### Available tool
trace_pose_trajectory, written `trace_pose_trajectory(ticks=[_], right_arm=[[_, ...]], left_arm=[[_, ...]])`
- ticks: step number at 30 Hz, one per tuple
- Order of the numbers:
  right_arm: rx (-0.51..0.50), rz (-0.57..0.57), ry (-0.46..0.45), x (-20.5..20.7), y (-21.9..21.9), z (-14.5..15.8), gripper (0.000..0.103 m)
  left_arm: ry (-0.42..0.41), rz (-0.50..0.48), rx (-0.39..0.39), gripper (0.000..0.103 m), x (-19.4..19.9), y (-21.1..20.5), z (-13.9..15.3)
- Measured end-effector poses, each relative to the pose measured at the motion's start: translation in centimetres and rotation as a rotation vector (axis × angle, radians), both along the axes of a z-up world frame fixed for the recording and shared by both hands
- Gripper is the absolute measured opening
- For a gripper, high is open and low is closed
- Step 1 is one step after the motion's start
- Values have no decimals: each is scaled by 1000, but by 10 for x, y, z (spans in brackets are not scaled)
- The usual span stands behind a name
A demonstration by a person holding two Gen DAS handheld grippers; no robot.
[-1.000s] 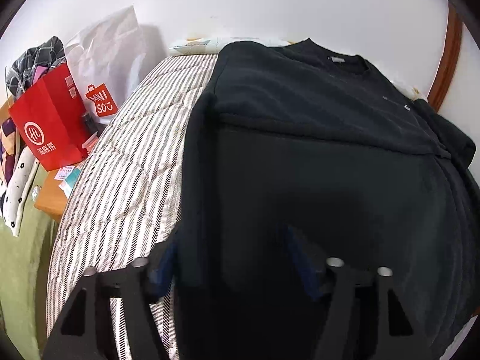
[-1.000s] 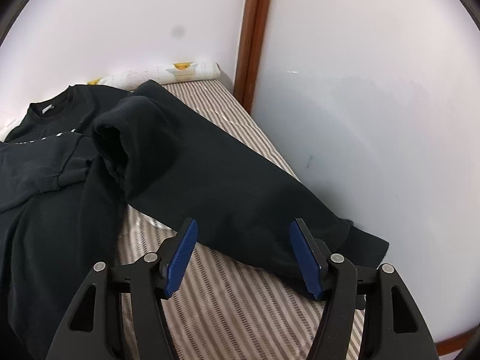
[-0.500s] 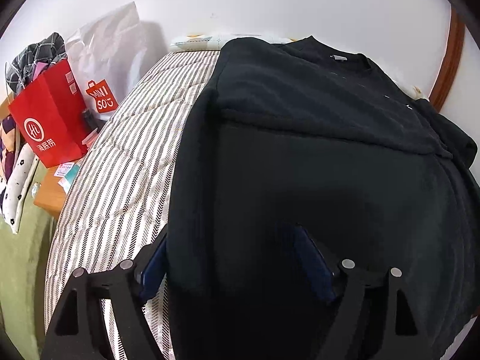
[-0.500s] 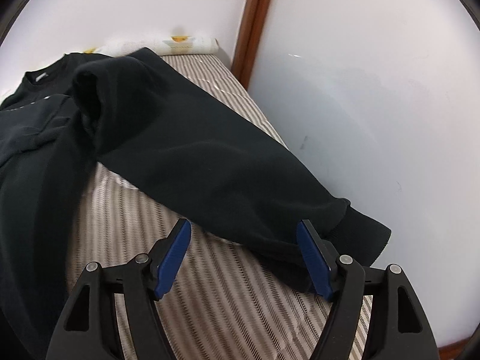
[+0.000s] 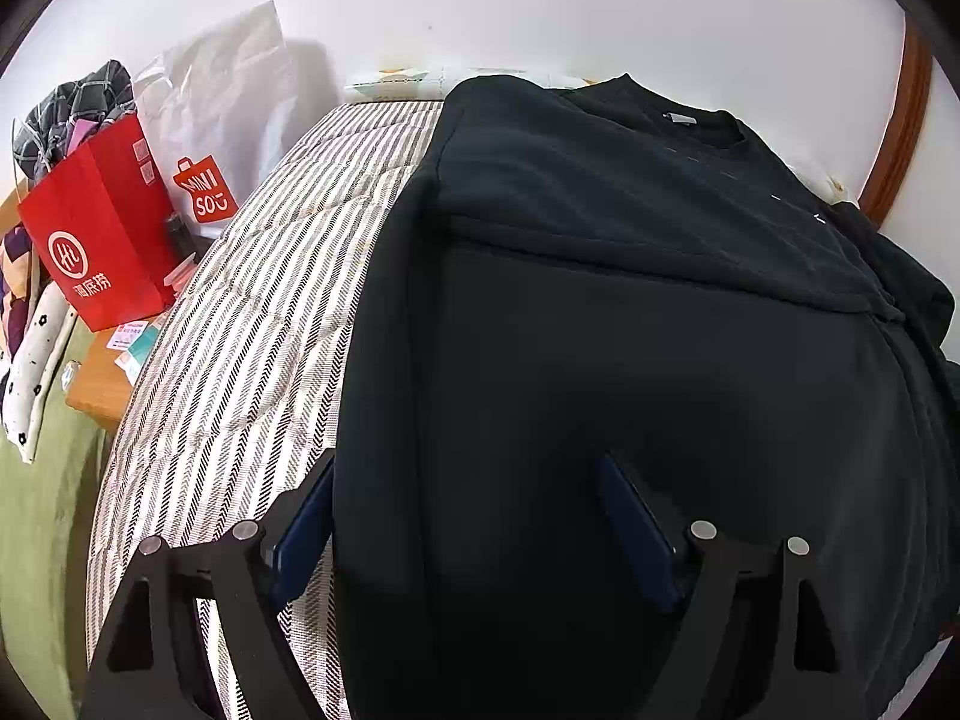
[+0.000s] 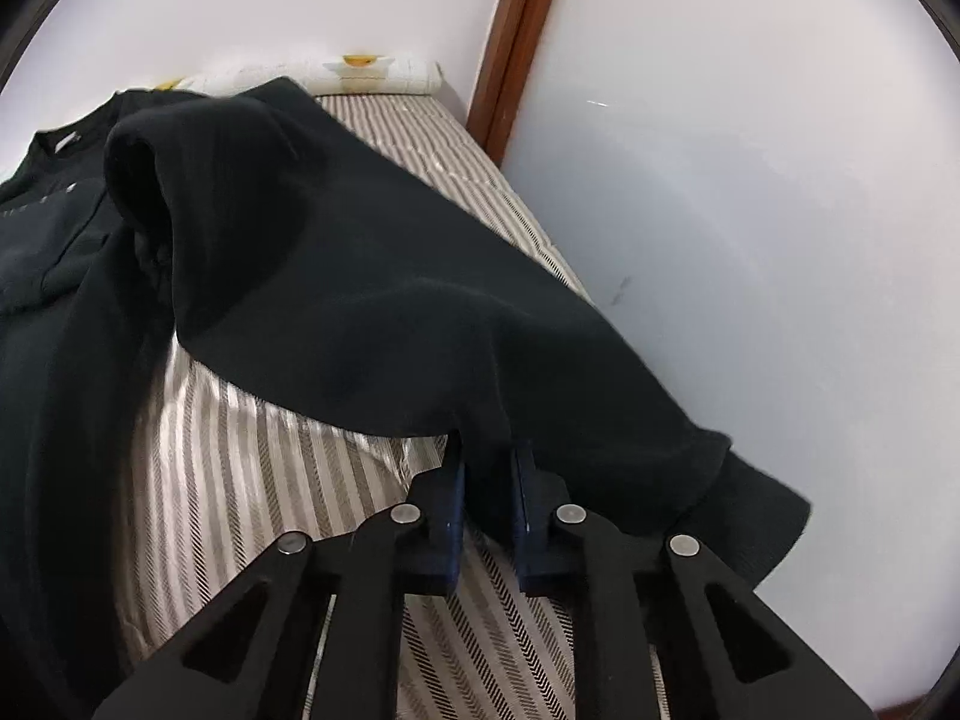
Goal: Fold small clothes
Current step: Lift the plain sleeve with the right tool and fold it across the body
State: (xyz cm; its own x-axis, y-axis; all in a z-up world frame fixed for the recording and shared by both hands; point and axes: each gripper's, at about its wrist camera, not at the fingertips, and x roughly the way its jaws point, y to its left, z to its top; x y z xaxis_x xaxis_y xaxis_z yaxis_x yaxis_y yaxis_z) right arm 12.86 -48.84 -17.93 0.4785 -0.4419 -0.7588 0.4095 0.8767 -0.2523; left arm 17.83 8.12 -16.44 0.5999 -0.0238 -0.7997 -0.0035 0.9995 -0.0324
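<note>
We have the black sweatshirt [image 5: 600,312] lying flat on the striped bed [image 5: 240,360], one sleeve already folded across its chest. The right tongs [image 6: 487,501] are closing and pinch the other sleeve [image 6: 390,300] near its cuff, while the left tongs [image 5: 468,516] are opening, spread over the body's side edge without pressing it. The next move, we judge, calls for carrying that sleeve across the chest; the hem lies out of frame, and dark cloth hides the left pads' contact.
</note>
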Motion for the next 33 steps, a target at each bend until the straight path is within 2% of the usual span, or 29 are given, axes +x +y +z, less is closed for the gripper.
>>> trace_pose_trajectory(ticks=[7,13,17,22,27,33], right_arm=[[-31,39,-160,5,35,72,11],[-2,140,-258,45,83,124,11],[52,219,-297,67,128,150,11],[56,410,-356,87,215,181,11],[74,587,-362,113,298,188,11],[80,683,-258,160,366,142,12]], left_arm=[[-1,-11,-21,83,-5,6,9],[-4,-16,-85,83,-16,23,18],[1,-10,-94,83,-20,35,15],[8,3,-105,83,-18,52,15],[19,17,-121,83,-12,59,11],[36,8,-110,83,-10,59,6]])
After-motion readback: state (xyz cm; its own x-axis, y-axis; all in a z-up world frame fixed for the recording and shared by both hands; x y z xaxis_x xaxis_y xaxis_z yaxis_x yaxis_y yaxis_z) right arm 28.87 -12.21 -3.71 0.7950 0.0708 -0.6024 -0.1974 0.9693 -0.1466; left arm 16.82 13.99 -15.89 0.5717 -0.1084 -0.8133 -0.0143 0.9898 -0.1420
